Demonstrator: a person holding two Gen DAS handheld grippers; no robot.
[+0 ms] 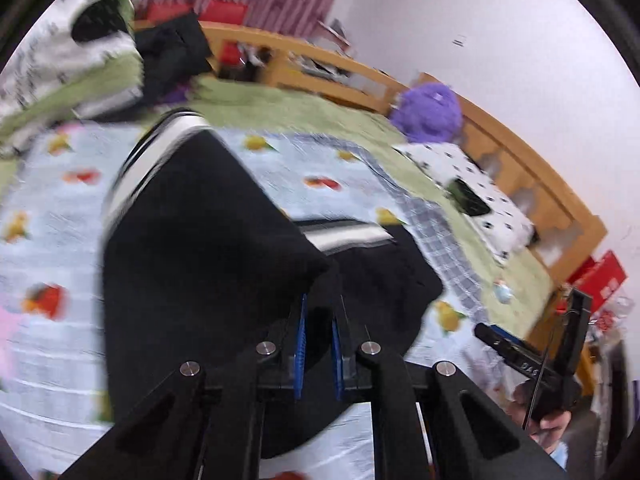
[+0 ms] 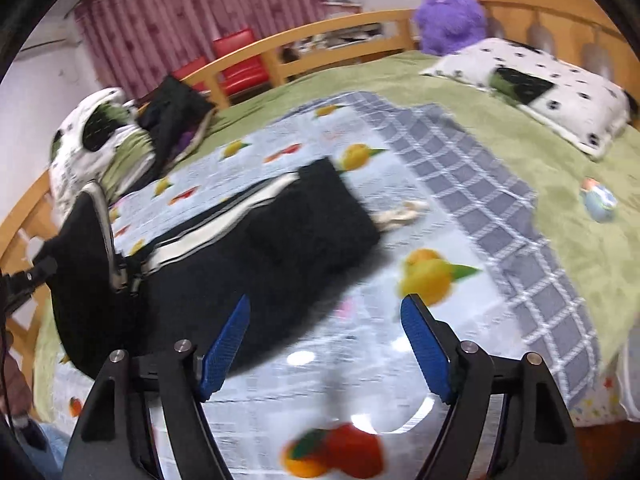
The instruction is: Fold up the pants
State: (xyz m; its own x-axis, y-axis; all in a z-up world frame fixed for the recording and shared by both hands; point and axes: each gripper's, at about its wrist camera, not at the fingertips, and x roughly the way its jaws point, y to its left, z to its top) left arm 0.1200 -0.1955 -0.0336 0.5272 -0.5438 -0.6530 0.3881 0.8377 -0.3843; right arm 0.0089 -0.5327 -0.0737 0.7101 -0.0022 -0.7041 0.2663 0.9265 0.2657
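Folding pants (image 1: 208, 240) on bed (image 2: 520, 152): left tool (image 1: 320, 320) pinching lifted hem, right tool (image 2: 326, 344) spread, empty. Next: carry hem across to waistband, release.

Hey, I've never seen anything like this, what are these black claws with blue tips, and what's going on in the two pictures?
They are hand-held grippers, one per hand, each with a camera looking along its fingers. The left camera shows the left gripper pinched shut on black pants with white side stripes, lifting a fold. The right camera shows the right gripper open and empty above a fruit-print blanket on a bed, where the pants lie. A spotted pillow and purple plush toy sit farther back.
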